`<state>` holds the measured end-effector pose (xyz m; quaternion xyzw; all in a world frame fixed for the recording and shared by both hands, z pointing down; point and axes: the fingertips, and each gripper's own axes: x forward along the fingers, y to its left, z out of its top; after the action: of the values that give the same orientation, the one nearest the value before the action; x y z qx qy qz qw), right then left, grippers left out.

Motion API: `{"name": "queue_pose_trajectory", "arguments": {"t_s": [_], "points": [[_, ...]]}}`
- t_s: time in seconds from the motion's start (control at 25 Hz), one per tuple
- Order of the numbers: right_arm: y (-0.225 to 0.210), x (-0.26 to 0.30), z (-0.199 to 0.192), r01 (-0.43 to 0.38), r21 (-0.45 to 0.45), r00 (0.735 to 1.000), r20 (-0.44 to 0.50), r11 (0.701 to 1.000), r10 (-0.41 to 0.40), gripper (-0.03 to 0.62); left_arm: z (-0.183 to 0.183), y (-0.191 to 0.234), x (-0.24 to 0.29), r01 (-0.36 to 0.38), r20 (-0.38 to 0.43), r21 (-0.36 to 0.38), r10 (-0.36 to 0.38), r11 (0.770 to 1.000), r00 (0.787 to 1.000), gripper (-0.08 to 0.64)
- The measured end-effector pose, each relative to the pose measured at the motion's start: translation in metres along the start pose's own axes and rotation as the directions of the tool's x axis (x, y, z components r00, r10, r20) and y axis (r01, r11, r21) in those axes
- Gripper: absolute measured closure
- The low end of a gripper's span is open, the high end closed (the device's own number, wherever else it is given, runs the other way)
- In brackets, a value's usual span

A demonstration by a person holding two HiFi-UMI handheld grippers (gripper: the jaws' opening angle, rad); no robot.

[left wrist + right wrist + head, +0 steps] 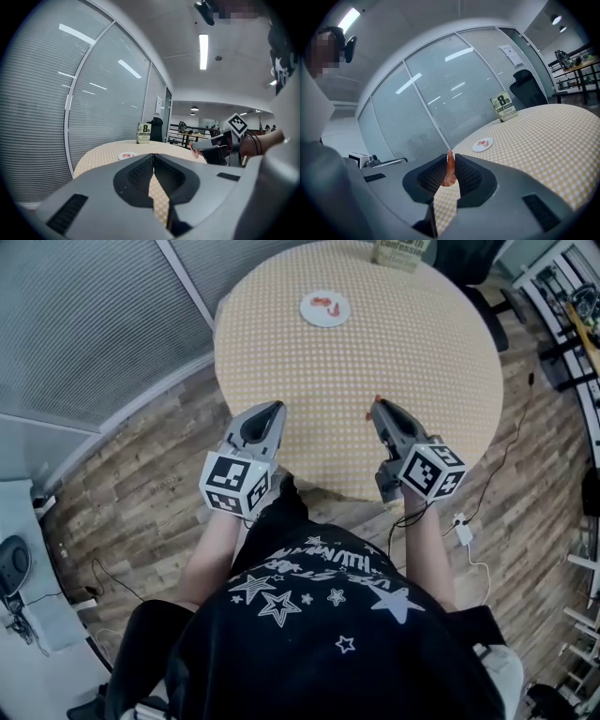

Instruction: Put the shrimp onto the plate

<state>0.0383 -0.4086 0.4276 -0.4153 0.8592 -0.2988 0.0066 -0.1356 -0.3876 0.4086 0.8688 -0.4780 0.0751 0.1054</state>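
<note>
Right claw (377,407) hangs over the near edge of the table (431,362), the plate (307,307) far and left of it, a shrimp (450,169) clamped in its jaws. I should carry it level and release low over the plate. Left claw (275,411), pinched together and empty, hovers alongside, both forearms reaching forward.

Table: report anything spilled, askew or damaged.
Nothing stands out. The plate sits flat on the table with one shrimp on it, and nothing is spilled. The right gripper clamps a second shrimp; the left gripper is shut and empty.
</note>
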Motion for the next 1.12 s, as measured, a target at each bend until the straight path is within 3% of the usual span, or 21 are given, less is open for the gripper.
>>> {"name": "queue_pose_trajectory", "arguments": {"t_s": [0.6, 1.12], "points": [[-0.013, 0.107, 0.017, 0.103, 0.031, 0.995, -0.019, 0.994, -0.102, 0.537, 0.005, 0.099, 0.05, 0.084, -0.031, -0.033, -0.085, 0.996, 0.996, 0.551], [-0.023, 0.157, 0.035, 0.155, -0.007, 0.987, -0.036, 0.988, -0.156, 0.537, 0.001, 0.129, 0.084, 0.158, -0.045, -0.062, -0.161, 0.985, 0.986, 0.551]]}}
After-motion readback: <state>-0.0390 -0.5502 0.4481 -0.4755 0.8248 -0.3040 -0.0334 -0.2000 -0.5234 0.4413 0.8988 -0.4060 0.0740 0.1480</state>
